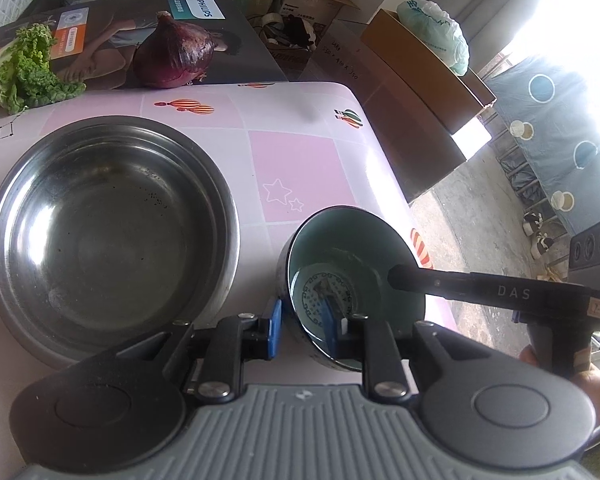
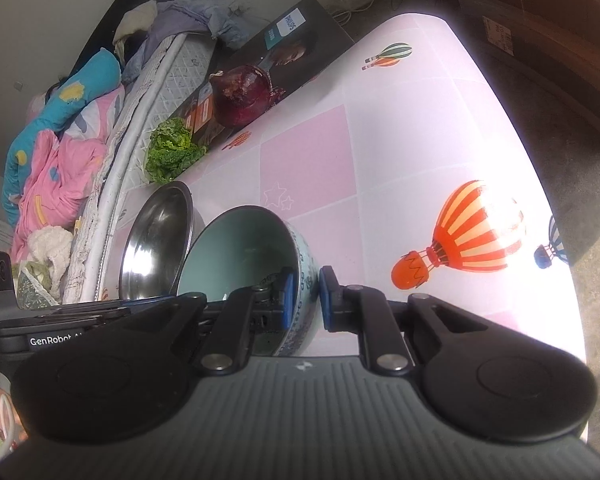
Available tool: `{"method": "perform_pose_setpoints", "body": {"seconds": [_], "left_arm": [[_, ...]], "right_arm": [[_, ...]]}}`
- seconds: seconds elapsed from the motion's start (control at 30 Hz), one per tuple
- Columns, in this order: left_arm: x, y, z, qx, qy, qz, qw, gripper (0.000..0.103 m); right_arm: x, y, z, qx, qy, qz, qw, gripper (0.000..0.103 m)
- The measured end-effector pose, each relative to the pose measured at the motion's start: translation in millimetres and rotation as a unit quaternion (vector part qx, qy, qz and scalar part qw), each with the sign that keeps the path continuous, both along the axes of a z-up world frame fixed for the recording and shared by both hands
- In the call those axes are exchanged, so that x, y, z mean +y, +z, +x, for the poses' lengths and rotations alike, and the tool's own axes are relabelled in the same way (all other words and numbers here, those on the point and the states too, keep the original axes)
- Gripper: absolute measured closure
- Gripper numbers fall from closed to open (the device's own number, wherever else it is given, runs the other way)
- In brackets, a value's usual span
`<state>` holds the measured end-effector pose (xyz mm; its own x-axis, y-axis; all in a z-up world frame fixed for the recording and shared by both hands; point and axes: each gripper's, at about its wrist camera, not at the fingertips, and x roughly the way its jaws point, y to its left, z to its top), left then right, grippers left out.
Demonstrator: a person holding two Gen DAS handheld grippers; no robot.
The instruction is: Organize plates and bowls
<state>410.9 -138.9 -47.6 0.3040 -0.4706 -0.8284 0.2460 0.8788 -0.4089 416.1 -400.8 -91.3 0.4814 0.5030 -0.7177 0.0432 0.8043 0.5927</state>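
Note:
A large steel bowl [image 1: 108,236] sits on the pink tablecloth at the left; it also shows in the right wrist view [image 2: 156,240]. A smaller ceramic bowl [image 1: 356,280], teal inside with blue-and-white pattern outside, stands tilted beside it, also in the right wrist view [image 2: 240,256]. My left gripper [image 1: 304,324] straddles its near rim, one blue pad outside and one inside, shut on the rim. My right gripper [image 2: 306,300] straddles the opposite rim, shut on it; its finger shows in the left wrist view [image 1: 412,278].
A red onion [image 1: 174,54] and lettuce [image 1: 28,76] lie by a Philips box [image 1: 112,36] at the table's far side. The table edge [image 1: 396,184] drops to the floor on the right, with cardboard boxes [image 1: 416,80]. A bed with bedding [image 2: 60,152] lies beyond the table.

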Motion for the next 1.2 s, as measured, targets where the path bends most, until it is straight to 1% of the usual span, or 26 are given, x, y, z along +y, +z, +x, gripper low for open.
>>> {"method": "perform_pose_setpoints", "body": {"seconds": [0.1, 0.2, 0.27, 0.6, 0.77, 1.0, 1.2], "left_arm": [[-3, -3, 3, 0.001, -0.002, 0.0, 1.0, 0.082], [-10, -7, 6, 0.0, -0.004, 0.02, 0.9998, 0.083], [-12, -8, 7, -0.003, -0.006, 0.026, 0.9996, 0.083], [-11, -18, 10, 0.007, 0.001, 0.018, 0.9998, 0.084], [-7, -17, 10, 0.012, 0.008, 0.005, 0.9999, 0.084], [-8, -15, 9, 0.011, 0.011, 0.011, 0.9998, 0.084], [-7, -11, 8, 0.009, 0.013, 0.011, 0.9998, 0.084]], "right_arm": [[-7, -1, -6, 0.0, -0.005, 0.005, 1.0, 0.09], [-7, -1, -6, 0.001, -0.009, 0.005, 1.0, 0.089], [-8, -3, -6, 0.002, -0.011, 0.005, 1.0, 0.089], [-10, -17, -2, 0.016, -0.028, 0.032, 0.999, 0.085], [-13, -22, -3, 0.033, -0.051, 0.056, 0.997, 0.085], [-8, -18, -4, 0.037, -0.053, 0.046, 0.997, 0.084], [-8, -11, -5, 0.034, -0.056, 0.048, 0.997, 0.085]]}}
